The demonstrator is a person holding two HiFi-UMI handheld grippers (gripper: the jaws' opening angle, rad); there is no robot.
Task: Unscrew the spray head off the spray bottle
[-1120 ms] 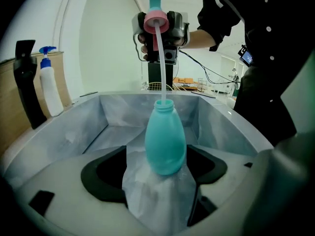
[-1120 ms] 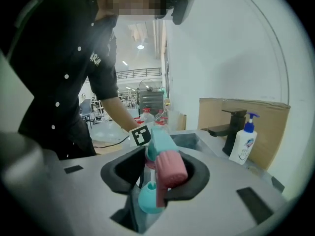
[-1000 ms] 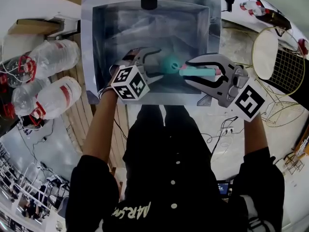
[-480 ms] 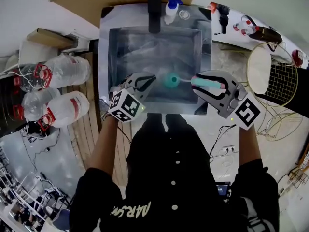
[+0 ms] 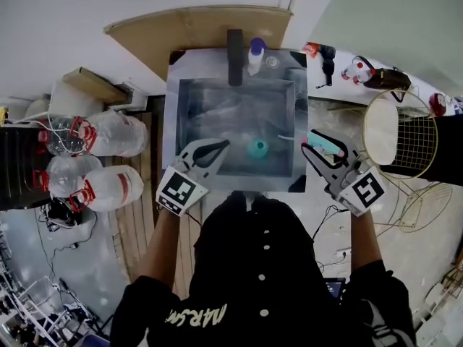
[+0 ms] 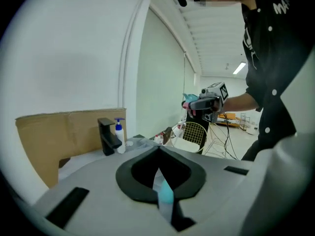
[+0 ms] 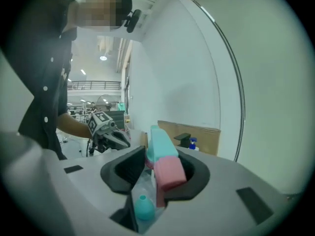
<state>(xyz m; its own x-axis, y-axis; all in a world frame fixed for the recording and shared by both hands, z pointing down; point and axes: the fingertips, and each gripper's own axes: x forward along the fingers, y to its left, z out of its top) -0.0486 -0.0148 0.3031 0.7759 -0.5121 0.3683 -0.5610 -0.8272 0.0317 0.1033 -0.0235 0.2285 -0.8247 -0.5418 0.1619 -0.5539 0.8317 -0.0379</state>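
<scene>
Both hands had risen from the sink (image 5: pixel 217 92). Our left gripper (image 5: pixel 224 144), clenched empty, had left the bottle (image 5: pixel 257 149) at the sink's 5 o'clock. Our right gripper (image 5: pixel 307 142) grasped the spray head (image 5: pixel 324 141), apparently unscrewed, so we judged setting it down came next.

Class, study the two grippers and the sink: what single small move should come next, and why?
Probably lower the right gripper and set the spray head down in the sink, beside the teal bottle. The head, clamped in that gripper, already looks separate from the bottle, and the left gripper is shut and empty.
</scene>
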